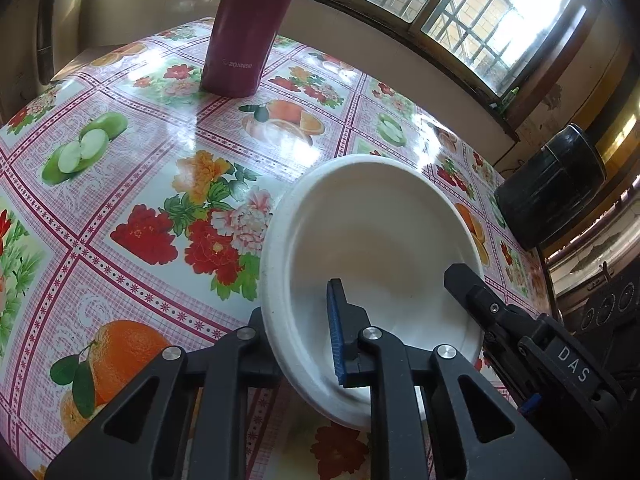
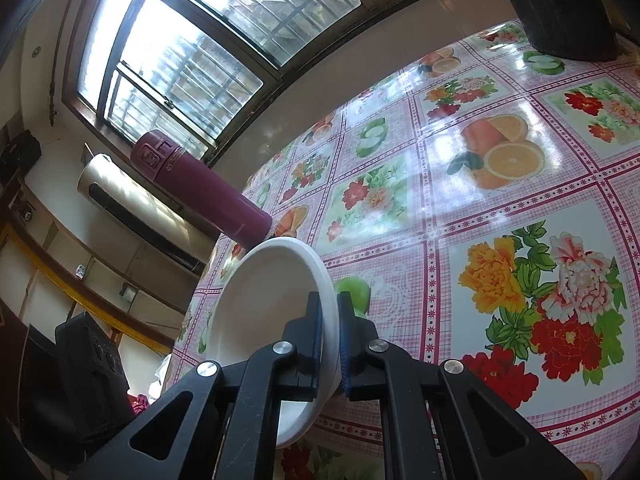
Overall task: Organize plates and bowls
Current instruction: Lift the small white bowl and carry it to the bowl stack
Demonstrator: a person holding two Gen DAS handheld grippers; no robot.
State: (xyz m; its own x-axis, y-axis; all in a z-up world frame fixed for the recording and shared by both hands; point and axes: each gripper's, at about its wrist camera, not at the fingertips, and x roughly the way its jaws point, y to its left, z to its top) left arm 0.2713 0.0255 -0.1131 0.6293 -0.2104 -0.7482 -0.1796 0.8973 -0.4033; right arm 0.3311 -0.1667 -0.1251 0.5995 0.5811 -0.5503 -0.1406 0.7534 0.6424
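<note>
Left gripper (image 1: 298, 344) clamped on the near rim of a white bowl (image 1: 376, 236), one finger inside the wall and one outside, the bowl tilted and raised above the flowered tablecloth (image 1: 132, 168); right gripper (image 2: 329, 340) likewise pinched across the same rim, seen edge-on. Beyond, a maroon flask (image 1: 240, 40) upright and well apart from the bowl, a dark canister (image 1: 552, 184) at the far table edge. Best kept level, both grips firm, lowered gently without twisting the rim between them.
</note>
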